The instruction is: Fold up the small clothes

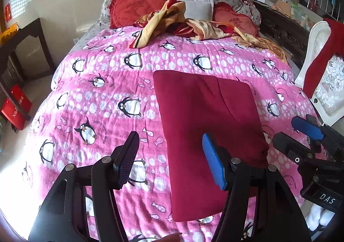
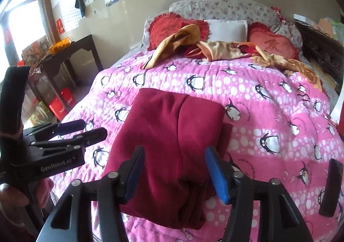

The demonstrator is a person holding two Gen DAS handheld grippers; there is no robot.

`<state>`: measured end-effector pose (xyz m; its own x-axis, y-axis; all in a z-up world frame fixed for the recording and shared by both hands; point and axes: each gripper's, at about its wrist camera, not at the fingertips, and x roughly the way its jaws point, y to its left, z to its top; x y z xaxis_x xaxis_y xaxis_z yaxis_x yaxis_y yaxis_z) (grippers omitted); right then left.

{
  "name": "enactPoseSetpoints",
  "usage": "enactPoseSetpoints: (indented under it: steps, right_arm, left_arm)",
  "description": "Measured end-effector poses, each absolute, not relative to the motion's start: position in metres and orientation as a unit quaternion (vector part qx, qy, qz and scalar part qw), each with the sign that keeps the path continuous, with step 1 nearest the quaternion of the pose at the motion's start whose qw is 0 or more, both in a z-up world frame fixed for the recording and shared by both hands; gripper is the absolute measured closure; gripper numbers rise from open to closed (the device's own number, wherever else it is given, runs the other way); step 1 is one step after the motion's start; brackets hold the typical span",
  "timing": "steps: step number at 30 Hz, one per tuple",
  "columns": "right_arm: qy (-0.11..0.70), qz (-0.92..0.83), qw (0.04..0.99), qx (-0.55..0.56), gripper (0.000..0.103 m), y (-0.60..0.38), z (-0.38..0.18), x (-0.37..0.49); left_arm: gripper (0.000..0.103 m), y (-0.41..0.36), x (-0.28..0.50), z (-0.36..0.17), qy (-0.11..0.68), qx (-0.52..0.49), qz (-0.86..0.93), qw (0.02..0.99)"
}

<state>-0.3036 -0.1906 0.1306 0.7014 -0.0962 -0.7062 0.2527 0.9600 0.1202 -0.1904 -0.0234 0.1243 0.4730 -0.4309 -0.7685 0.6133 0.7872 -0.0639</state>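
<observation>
Both hand-held grippers (image 1: 172,156) (image 2: 174,171) gape — red garment (image 1: 206,130) folded.

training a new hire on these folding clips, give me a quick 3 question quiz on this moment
1. True or false: the dark red garment lies spread flat with its sleeves out.
2. Which gripper holds cloth? A) left gripper B) right gripper C) neither
3. What animal is printed on the pink blanket?

Key: 1 false, it lies folded into a rectangle. 2 C, both are open and empty. 3 penguins.
</observation>
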Motion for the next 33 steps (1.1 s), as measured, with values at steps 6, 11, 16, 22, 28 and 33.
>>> enactPoseSetpoints:
  steps: [6,11,16,22,28,33]
  right_arm:
    - [0.362,-0.107,0.92,0.106,0.034,-0.187,0.139,-0.308]
    - [0.356,-0.112,0.921,0.108,0.032,-0.185,0.143,-0.311]
    - [0.355,-0.112,0.922,0.105,0.03,-0.18,0.144,-0.313]
    - [0.352,-0.113,0.923,0.106,0.03,-0.178,0.146,-0.314]
    - [0.357,-0.112,0.921,0.108,0.029,-0.177,0.144,-0.314]
    - [0.36,-0.108,0.921,0.103,0.029,-0.175,0.143,-0.311]
  left_arm:
    - [0.042,-0.014,-0.195,0.133,0.401,0.102,-0.303,0.858]
    - [0.042,-0.01,-0.2,0.137,0.395,0.102,-0.302,0.862]
    - [0.042,-0.007,-0.203,0.14,0.389,0.099,-0.302,0.864]
    - [0.042,-0.006,-0.206,0.141,0.385,0.102,-0.3,0.867]
    - [0.042,-0.002,-0.205,0.141,0.385,0.099,-0.299,0.867]
    - [0.042,-0.001,-0.205,0.14,0.385,0.103,-0.298,0.867]
